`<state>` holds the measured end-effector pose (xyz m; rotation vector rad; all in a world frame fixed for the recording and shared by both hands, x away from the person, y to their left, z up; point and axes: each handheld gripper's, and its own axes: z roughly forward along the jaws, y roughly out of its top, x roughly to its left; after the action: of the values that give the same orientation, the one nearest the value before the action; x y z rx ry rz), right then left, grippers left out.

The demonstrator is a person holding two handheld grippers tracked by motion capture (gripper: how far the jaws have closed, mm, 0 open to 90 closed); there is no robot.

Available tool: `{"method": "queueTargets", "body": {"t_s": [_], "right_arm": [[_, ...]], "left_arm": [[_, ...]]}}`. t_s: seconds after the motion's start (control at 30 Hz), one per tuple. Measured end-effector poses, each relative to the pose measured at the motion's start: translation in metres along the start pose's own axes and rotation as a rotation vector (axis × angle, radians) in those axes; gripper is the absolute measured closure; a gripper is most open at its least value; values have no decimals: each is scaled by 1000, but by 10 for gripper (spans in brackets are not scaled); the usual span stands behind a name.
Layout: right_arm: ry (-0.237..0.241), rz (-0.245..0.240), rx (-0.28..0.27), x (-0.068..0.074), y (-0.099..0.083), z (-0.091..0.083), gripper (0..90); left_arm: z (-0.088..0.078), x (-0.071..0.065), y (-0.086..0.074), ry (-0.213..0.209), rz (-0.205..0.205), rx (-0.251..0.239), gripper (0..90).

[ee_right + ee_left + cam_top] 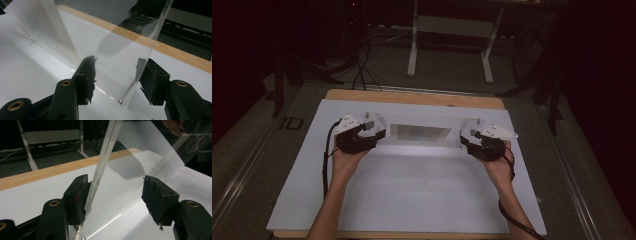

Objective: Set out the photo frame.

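High view: looking down on a white sheet (412, 195) covering a wooden table (412, 96), with a clear box (419, 131) standing on the far half. Left gripper (374, 131) sitting at the box's left end, right gripper (468, 137) at its right end, each held in a hand (343, 162) coming up from the near edge. Left gripper view: jaws standing spread, a clear wall (100, 173) rising between them, lying close against the left pad (81, 197) and well apart from the right one. Right gripper view: jaws standing wide, a clear wall's edge (136, 82) sitting just beside the right pad (152, 83), touching or not being unclear; left pad well apart, nothing being pinched.
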<state>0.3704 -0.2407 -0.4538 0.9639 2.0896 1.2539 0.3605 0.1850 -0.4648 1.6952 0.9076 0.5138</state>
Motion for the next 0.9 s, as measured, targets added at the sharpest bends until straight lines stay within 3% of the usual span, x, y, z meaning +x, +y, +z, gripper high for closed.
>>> {"method": "queueTargets", "body": {"t_s": [0.23, 0.4, 0.53, 0.9], "right_arm": [[-4, -6, 3, -1, 5, 9, 458], [-41, -32, 14, 2, 8, 14, 442], [-40, -16, 19, 0, 10, 16, 440], [-44, 18, 31, -5, 16, 23, 436]], "left_arm": [[5, -1, 2, 39, 25, 2, 381], [10, -2, 5, 70, 56, 16, 378], [14, -2, 7, 94, 74, 21, 377], [21, 1, 12, 126, 70, 22, 377]]}}
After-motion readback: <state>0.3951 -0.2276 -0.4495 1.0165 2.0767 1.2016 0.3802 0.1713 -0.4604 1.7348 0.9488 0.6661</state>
